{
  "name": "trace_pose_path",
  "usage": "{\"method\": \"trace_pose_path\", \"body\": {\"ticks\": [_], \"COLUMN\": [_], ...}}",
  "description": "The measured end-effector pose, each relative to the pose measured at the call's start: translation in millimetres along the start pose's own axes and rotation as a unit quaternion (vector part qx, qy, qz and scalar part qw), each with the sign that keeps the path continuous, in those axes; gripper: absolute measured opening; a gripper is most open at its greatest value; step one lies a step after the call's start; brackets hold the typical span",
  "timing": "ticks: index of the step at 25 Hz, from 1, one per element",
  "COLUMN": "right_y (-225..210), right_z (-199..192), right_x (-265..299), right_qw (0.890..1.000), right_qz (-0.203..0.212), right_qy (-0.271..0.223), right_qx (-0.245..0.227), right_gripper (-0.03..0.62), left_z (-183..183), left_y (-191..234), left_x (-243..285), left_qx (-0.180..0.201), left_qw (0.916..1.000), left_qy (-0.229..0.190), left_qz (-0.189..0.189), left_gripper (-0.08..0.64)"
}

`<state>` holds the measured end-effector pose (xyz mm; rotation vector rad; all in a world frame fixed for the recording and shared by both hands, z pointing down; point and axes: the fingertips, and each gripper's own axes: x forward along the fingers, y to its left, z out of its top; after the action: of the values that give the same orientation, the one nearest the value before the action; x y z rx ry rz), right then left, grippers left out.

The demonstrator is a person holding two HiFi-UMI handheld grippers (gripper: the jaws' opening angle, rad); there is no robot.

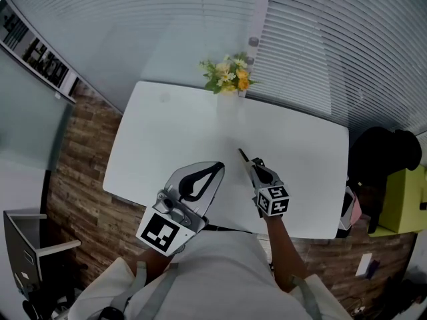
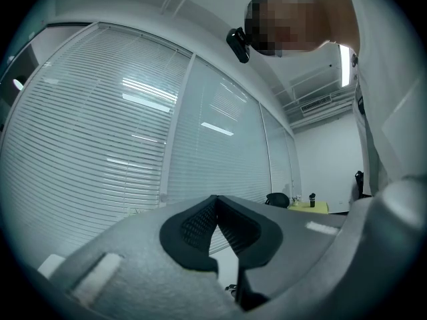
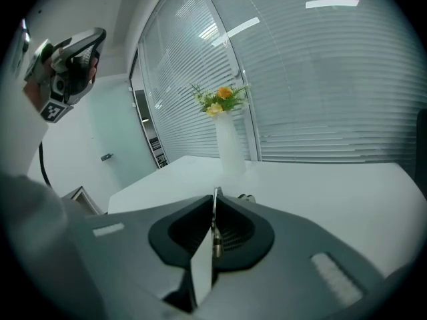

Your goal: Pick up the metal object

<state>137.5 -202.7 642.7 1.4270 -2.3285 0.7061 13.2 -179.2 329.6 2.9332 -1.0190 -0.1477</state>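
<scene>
One vase [image 1: 229,103]: white, at 12 o'clock on the table [image 1: 160,145]; it holds a single bunch of yellow and orange flowers [image 1: 228,75].
Count: one vase, one bunch, one metal strip, two claws.
Right claw [image 3: 215,202]: your jaws are nearly together, pinching the thin metal strip [image 3: 213,220] edge-on. Its tip pokes out toward 11 o'clock, over the table's 6 o'clock side.
Left claw [image 2: 215,202]: your jaws are pressed together with nothing between them, at 7 o'clock.

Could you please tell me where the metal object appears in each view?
Head view: metal object just below centre, a thin strip jutting from the right tool's tip.
Left gripper view: not in it.
Right gripper view: lower centre, clamped edge-on between the jaws.
Shared landmark: the window blinds.
</scene>
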Motion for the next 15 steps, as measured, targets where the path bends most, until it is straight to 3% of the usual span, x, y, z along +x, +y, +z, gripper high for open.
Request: {"method": "trace_pose_path", "body": {"ticks": [15], "right_y": [3.5], "right_z": [70.6], "right_x": [-45.3], "right_qw": [0.997], "right_qz": [-0.020], "right_qy": [-0.052], "right_qx": [-0.058], "right_gripper": [0.018], "left_z": [1.7], "left_y": [-3.5], "left_x": [5.3], "left_qx": [0.000], "left_qw": [1.0000], "left_qy": [-0.004], "left_qz": [-0.005], "left_gripper": [0.002]}}
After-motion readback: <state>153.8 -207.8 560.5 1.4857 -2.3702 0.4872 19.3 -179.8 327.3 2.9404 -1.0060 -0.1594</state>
